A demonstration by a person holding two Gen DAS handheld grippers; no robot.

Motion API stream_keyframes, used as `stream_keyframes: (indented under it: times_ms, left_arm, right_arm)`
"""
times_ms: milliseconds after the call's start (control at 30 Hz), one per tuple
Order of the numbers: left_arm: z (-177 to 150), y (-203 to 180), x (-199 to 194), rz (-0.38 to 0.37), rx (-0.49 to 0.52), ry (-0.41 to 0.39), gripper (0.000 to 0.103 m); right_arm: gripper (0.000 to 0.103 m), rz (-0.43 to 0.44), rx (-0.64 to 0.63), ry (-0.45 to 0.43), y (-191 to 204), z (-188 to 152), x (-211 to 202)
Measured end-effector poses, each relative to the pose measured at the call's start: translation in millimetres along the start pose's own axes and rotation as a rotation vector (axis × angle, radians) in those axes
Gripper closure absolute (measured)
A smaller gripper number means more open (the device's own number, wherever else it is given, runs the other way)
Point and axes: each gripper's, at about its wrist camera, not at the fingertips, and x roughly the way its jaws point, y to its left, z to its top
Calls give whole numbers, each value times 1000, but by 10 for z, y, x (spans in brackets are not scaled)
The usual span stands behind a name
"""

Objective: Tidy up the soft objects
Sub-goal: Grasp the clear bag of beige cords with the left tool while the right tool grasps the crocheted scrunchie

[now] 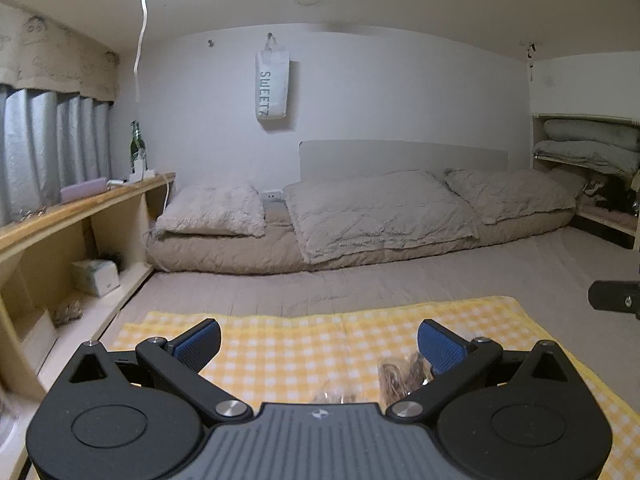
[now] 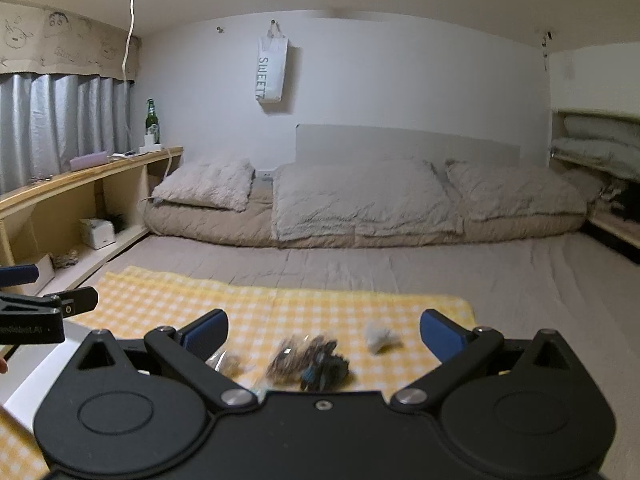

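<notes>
Looking at where things stand, this seems like the very start of the sorting, nothing picked up so far. Both tools are released and holding nothing: the left tool (image 1: pixel 318 346) has its blue pads spread wide over the yellow checked cloth (image 1: pixel 280 344), and the right tool (image 2: pixel 322 334) is spread just as wide.

The soft stuff sits in a loose bunch on the cloth, right in front of the right tool: a dark brownish pile (image 2: pixel 308 360) with something bluish in it (too blurry to say what exactly), a small tan clump (image 2: pixel 230 362) just to its left, and a pale grey wad (image 2: pixel 380 336) a bit apart on the right.

My guess for the next move: lower one tool onto a single piece and pinch it without dragging the cloth, since the pile looks tangled and could come up all together.

The cloth lies on a grey bed (image 2: pixel 440 276), pillows (image 2: pixel 360 204) along the back wall, wooden shelf (image 2: pixel 100 172) on the left with a green bottle (image 2: pixel 151 120), curtains beside it, a white bag (image 2: pixel 272 72) on a hook
</notes>
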Motion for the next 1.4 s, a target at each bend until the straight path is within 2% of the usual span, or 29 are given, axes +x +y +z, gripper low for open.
stream_keyframes:
  times_ms: [100,200,300,467,567,700,933,1100,1267,1400]
  left_arm:
    - [84,-54,263,-9,32,12,0]
    - [139,-111,544,22,51,31,0]
    - [131,-138,855,22,74,66,0]
    - [-62,-61,1398,-5,94,166,0]
    - [-196,-10,1708,-35,121,231,0]
    - [-394,-4,2013,-87,181,296,0]
    - [-760,-28,2504,-189,269,434,0]
    - [-916,37,2736,-238,258,501,0]
    - [-1032,109,2946,-262,220,557,0]
    - [-1114,161,3052,-265,202,588,0]
  right_arm:
    - [0,-11,-5,5,13,161,202]
    - [0,-26,-6,13,43,287,429]
    - [0,-24,10,29,58,380,677]
    - [0,-30,133,42,-27,439,1135]
    - [0,-43,205,90,-138,361,1441]
    - [0,-88,240,181,-277,183,1839]
    - [0,-110,287,349,-477,-196,2412]
    - [2,-87,346,458,-527,-415,2762]
    - [9,-54,425,540,-526,-614,3060]
    - [15,-47,428,578,-443,-734,3242]
